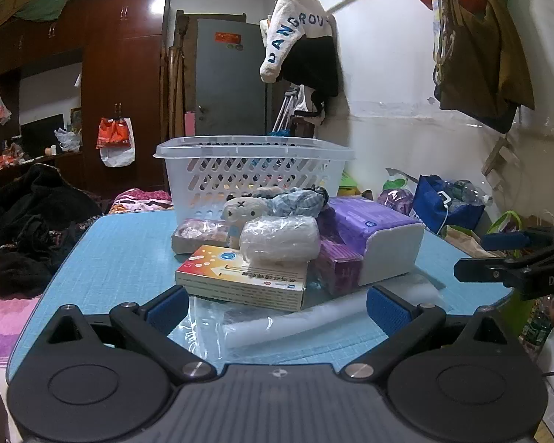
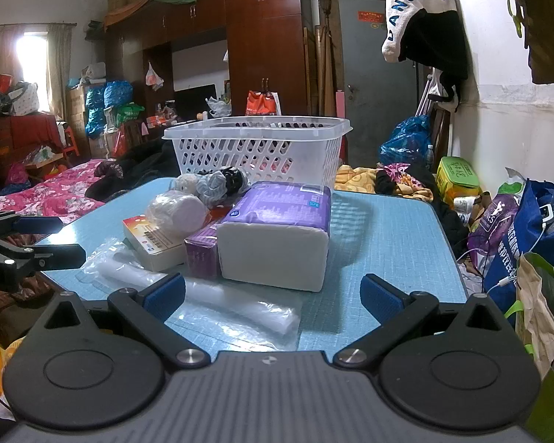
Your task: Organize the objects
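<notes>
Both the left hand-held gripper [image 1: 277, 308] and right hand-held gripper [image 2: 273, 295] gape wide, empty, before the tissue pack [image 2: 277, 232].

Table [image 1: 122, 251]: blue top with a fine grid, rounded corners.
Far edge: white slotted basket [image 1: 255, 173] standing upright.
Middle: purple tissue pack [image 2: 277, 236], small purple box [image 2: 203, 254] just beside it, orange-and-white carton [image 1: 240, 277], another flat box [image 1: 199, 236] behind.
Near edge: clear plastic bag [image 2: 240, 306] lying flat.
</notes>
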Motion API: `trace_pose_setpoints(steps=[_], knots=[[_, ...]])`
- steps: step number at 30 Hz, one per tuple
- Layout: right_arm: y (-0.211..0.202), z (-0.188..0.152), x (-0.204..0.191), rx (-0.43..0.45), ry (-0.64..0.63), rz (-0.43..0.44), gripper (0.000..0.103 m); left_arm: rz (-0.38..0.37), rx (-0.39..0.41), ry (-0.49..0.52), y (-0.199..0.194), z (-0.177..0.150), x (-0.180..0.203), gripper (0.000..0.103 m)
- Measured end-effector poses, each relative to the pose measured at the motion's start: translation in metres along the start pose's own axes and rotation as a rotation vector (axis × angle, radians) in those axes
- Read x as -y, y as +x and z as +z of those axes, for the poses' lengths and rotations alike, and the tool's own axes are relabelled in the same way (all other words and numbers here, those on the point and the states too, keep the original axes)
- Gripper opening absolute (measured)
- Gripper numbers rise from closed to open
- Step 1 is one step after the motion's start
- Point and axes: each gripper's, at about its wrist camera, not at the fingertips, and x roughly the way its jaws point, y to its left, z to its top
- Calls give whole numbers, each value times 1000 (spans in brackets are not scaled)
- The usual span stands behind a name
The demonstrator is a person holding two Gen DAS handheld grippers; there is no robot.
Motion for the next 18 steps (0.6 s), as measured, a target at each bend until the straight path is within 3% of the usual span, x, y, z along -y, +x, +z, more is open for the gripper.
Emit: trace_pose_setpoints(steps=[18], knots=[[2,-1,-2,-8,-10,4,103,-5,-4,2,1,-1,2,103]])
